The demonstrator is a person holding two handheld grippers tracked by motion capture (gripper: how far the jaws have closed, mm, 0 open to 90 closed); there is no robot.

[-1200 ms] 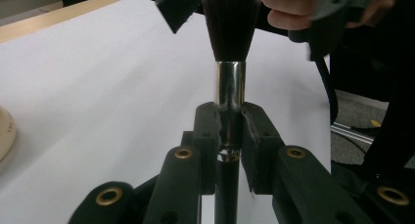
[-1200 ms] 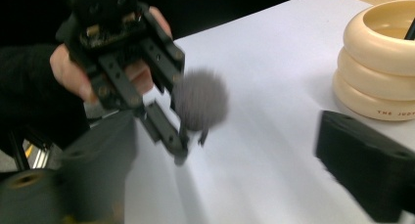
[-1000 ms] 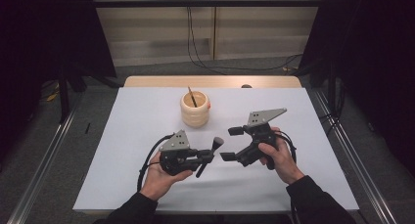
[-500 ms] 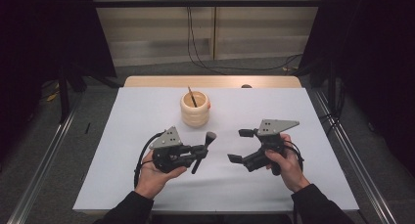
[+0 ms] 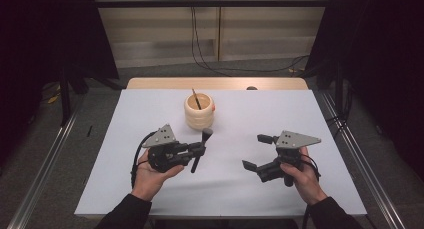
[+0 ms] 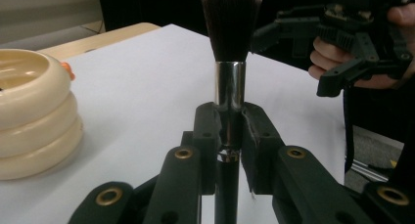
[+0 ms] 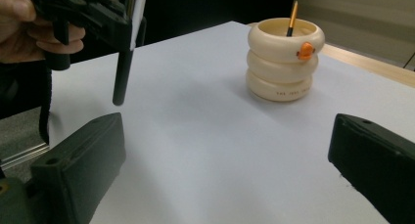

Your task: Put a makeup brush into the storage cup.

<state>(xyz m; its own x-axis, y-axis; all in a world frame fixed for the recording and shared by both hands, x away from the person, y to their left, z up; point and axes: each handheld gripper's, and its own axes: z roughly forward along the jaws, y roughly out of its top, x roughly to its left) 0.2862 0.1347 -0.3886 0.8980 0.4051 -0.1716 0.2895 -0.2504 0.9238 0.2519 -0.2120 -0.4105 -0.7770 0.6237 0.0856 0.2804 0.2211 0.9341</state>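
My left gripper (image 5: 197,150) is shut on a makeup brush (image 5: 205,135) at the left-middle of the white table. In the left gripper view its pads clamp the silver ferrule and black handle, and the dark, white-tipped bristles (image 6: 230,28) point up. The black handle (image 7: 125,62) hangs free above the table. My right gripper (image 5: 257,151) is to the right, apart from the brush. Its jaws have just been opening and stand wide with nothing between them (image 7: 225,150). A cream ringed cup (image 5: 199,114) stands behind, with a thin stick (image 5: 196,99) in it.
A white sheet (image 5: 150,109) covers the table, and a wooden edge (image 5: 215,83) shows at the back. The cup has a small orange mark (image 7: 304,50) on its side. Metal rails (image 5: 350,139) run along both sides of the table.
The hands have drawn apart: the right gripper moved right and lower, away from the brush. The left gripper shifted slightly left with the brush still clamped.
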